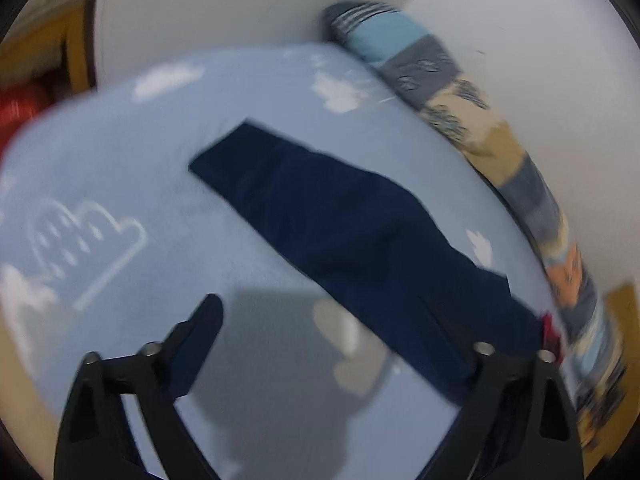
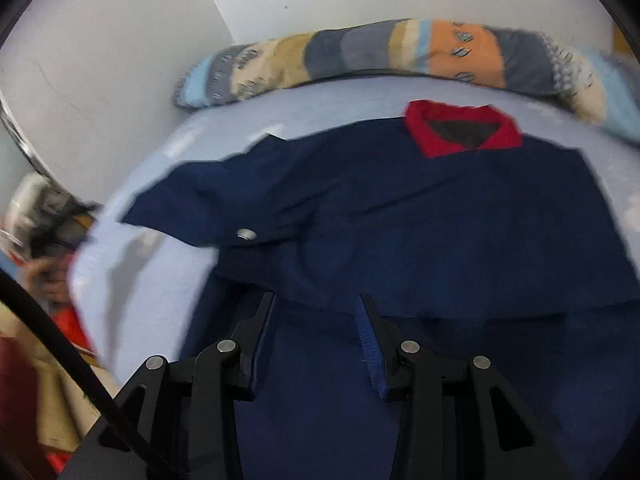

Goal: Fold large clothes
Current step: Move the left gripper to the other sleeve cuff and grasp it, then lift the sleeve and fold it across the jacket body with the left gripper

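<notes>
- White walls back your pale blue cloud-print bed sheet (image 1: 120,184), with a patchwork bolster (image 2: 360,56) along the wall.
- Your navy shirt (image 2: 400,208) lies flat on it, its red collar (image 2: 464,136) towards the bolster.
- Your left gripper (image 1: 332,332) hangs wide apart, holding nothing.
- Your right gripper (image 2: 316,308) stands partly apart over the hem, gripping nothing.

Motion-blurred navy shirt (image 2: 400,216), its lower part cut off by the frame edge.

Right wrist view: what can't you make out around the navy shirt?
- Navy shirt: hem cut off by the bottom edge, behind the right gripper.
- Right sleeve: past the frame edge.
- Whether the pads touch cloth: motion blur.
- Left wrist view: red collar mostly hidden behind the left gripper.
</notes>
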